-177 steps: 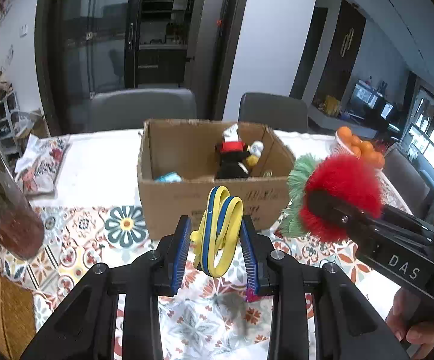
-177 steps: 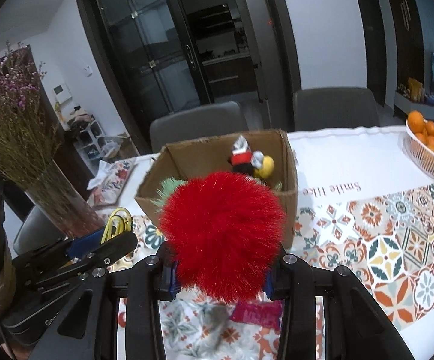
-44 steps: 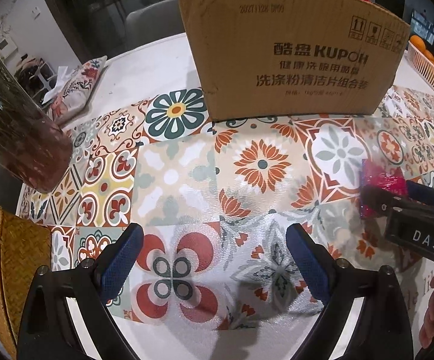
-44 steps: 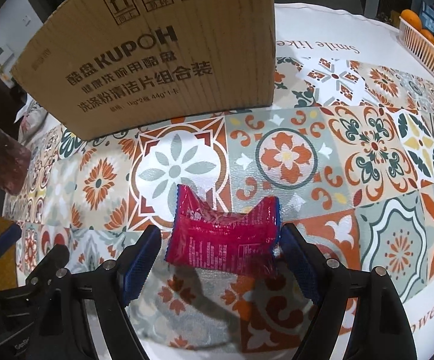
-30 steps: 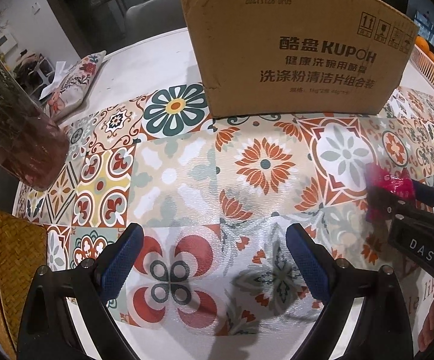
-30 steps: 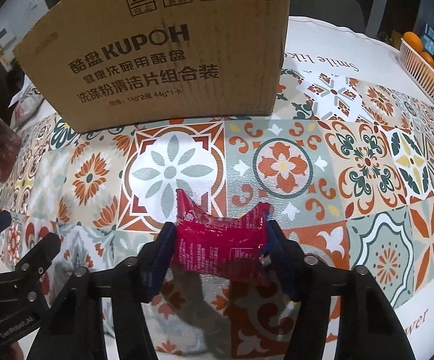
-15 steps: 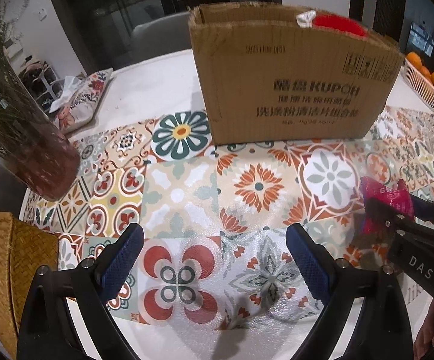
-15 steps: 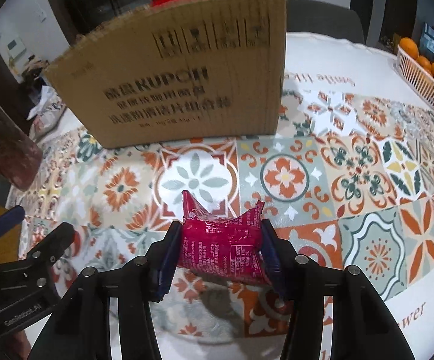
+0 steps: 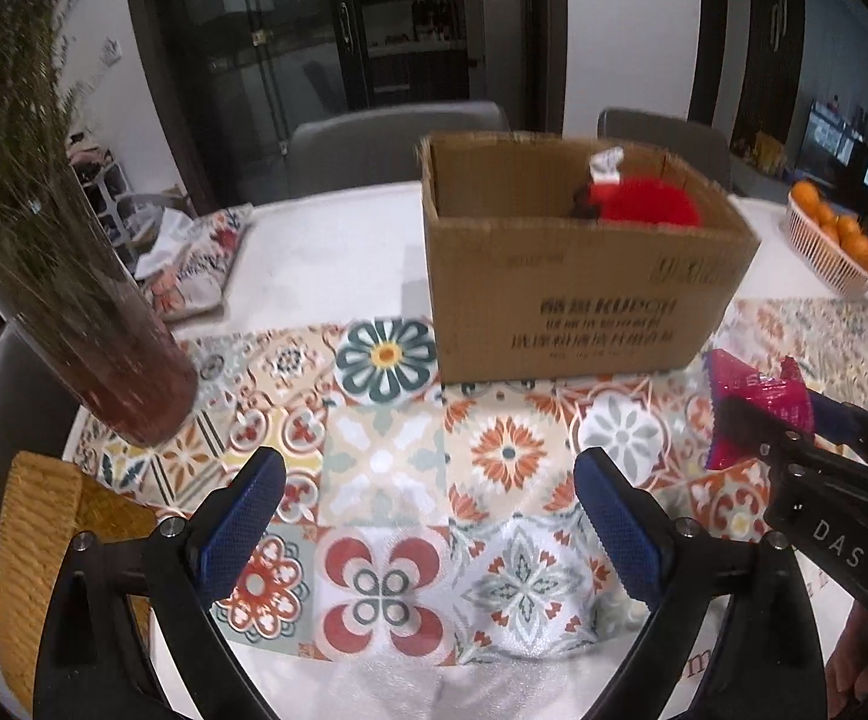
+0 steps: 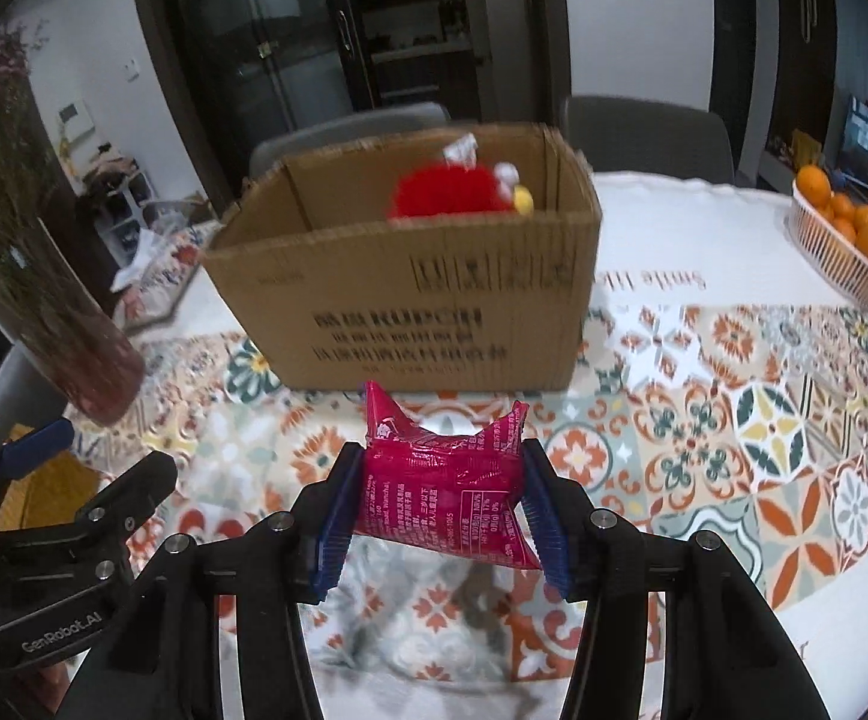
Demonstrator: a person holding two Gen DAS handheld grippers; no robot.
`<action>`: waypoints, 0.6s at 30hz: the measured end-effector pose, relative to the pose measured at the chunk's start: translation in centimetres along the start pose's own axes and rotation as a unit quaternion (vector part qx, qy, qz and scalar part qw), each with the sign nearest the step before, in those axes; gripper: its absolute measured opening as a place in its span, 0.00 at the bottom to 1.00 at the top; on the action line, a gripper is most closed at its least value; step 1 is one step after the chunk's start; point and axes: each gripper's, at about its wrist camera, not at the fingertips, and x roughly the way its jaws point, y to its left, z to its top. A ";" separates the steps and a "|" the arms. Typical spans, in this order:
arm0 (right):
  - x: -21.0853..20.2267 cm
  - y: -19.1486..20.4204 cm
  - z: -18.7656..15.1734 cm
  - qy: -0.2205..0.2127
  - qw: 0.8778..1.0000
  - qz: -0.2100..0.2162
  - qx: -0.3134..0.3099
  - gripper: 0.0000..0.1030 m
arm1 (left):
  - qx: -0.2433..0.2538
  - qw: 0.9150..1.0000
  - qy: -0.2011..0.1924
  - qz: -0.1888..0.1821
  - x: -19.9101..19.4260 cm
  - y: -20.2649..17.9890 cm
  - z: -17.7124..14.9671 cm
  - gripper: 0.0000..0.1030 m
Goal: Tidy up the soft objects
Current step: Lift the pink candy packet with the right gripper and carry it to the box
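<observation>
- Red snack packet [image 10: 442, 495] is hanging above the patterned surface [image 10: 703, 450], in front of the cardboard box [image 10: 422, 312].
- Right tongs [image 10: 441, 519] are squeezing it on both sides.
- Left tongs [image 9: 431, 531] are gaping wide, holding nothing.

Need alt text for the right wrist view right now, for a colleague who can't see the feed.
The right gripper is shut on a crinkly magenta foil packet, held above the patterned tile-print tablecloth. Beyond it stands an open brown cardboard box with a fluffy red plush toy inside; the open left gripper shows at lower left.
</observation>
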 end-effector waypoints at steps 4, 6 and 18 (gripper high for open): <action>-1.3 0.8 1.2 -0.024 1.000 0.006 -0.007 0.51 | -0.003 1.000 -0.023 -0.001 -1.6 0.6 1.0 0.96; -1.8 1.2 1.8 -0.034 0.999 0.008 -0.010 0.51 | -0.006 0.999 -0.032 -0.002 -2.2 0.9 1.5 0.96; -2.6 3.2 5.3 -0.073 0.997 0.018 -0.027 0.51 | -0.015 0.998 -0.068 0.007 -4.0 2.8 3.8 0.97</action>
